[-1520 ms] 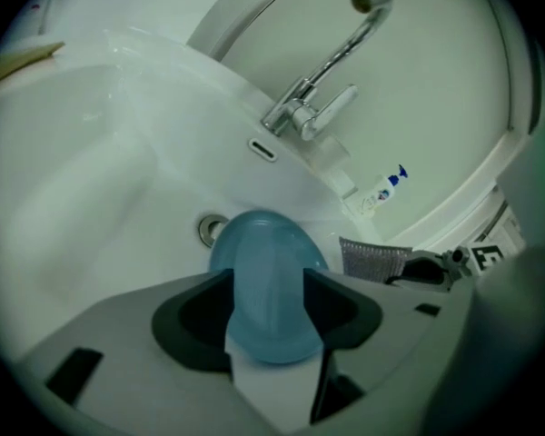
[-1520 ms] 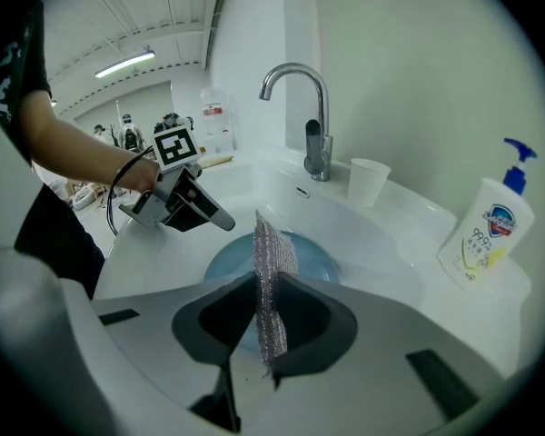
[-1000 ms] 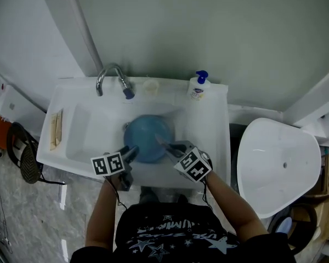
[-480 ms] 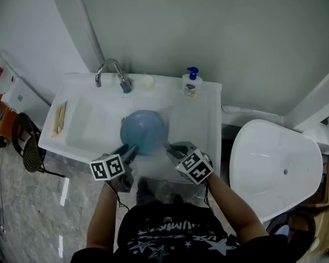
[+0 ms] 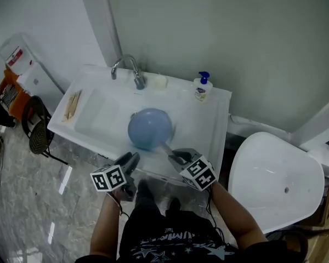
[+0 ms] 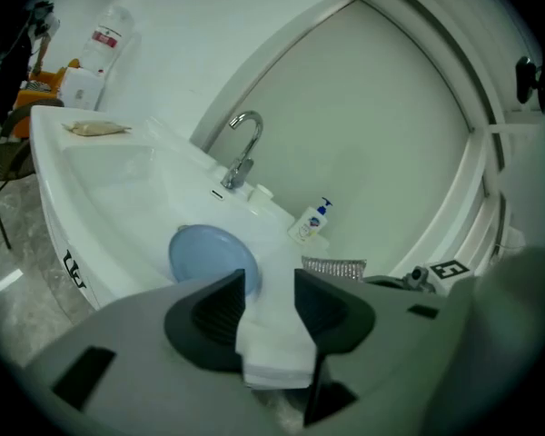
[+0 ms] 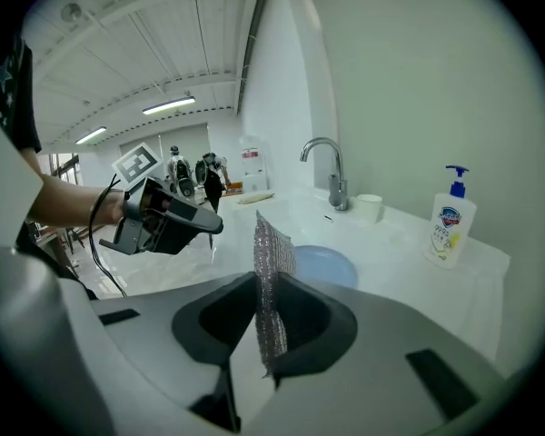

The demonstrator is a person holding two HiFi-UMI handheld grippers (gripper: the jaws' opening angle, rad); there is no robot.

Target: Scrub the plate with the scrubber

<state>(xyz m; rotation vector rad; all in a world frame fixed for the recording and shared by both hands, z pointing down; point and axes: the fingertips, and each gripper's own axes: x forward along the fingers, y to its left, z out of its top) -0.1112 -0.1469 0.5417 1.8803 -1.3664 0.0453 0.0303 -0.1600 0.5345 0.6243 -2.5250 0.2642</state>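
Plate [image 5: 149, 128]: blue, round, lying in the basin of the white sink [image 5: 93, 119], roughly centre, in front of the faucet [image 5: 126, 67]. Untouched by either gripper.

Left to right:
- Black chair [image 5: 35, 127] on the floor off the sink's left end.
- Tan stick-like item [image 5: 72, 104] on the left ledge, too small to identify.
- Small white cup [image 5: 160, 81] just right of the faucet.
- Left gripper [image 5: 132, 159] at the sink's near edge, just short of the plate, angled down toward it. Jaws apart, just been closing in, nothing between them; only sink rim and plate edge visible through the gap.
- Right gripper [image 5: 173, 155] beside it, near the plate's near-right rim, clamped on the scrubber [image 7: 272, 271]: silvery mesh pad, upright on edge between the pads, sticking out past the tips. Apart from the plate as seen in the left gripper view.
- Soap bottle [image 5: 202, 87], blue pump, upright on the back ledge right of the cup.
- White oval fixture [image 5: 274, 182] off to the right, beside the sink.
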